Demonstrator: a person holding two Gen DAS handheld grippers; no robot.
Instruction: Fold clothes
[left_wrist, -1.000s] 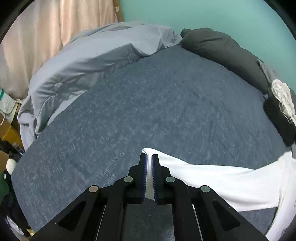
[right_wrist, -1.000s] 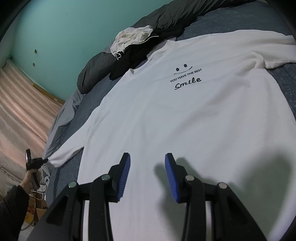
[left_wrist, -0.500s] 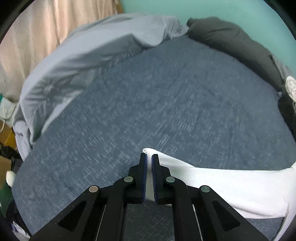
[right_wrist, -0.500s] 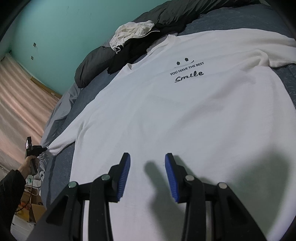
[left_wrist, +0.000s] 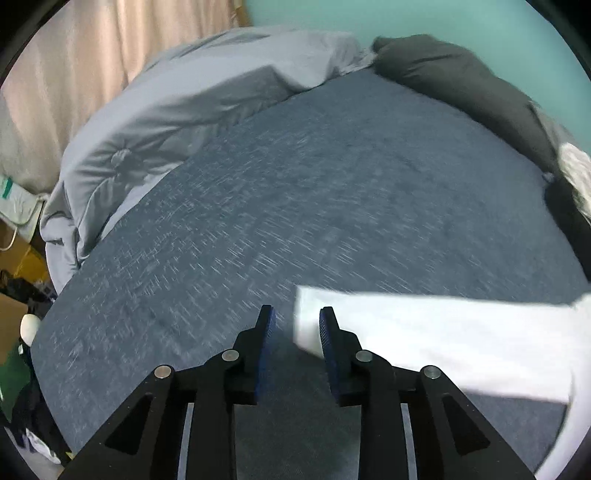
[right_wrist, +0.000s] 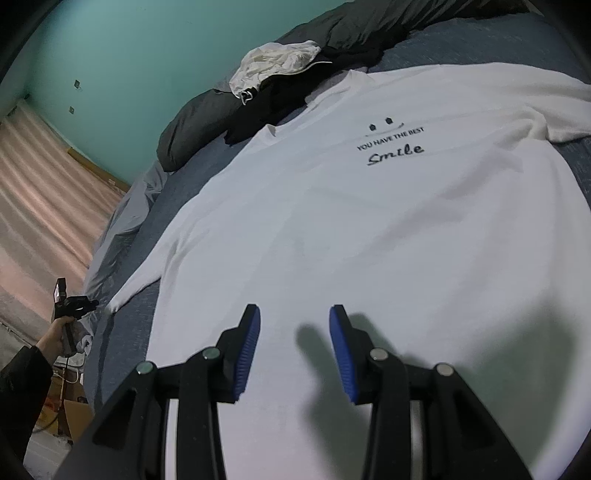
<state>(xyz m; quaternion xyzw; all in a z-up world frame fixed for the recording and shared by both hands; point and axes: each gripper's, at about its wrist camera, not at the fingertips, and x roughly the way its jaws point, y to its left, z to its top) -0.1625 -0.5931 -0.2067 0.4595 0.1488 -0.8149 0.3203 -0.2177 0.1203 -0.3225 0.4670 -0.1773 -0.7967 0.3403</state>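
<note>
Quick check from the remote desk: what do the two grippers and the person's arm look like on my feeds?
Both are matte black plastic. The left gripper and right gripper each have two angular fingers with ribbed blue pads and round silver bolt heads along the linkage. In the right wrist view, the left hand shows a dark sleeve. No markings or cables are clear.

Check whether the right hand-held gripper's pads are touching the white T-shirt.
Apart. In the right wrist view the right hand-held gripper hangs over the white T-shirt, its open fingers casting a separate shadow on the cloth beyond them.
</note>
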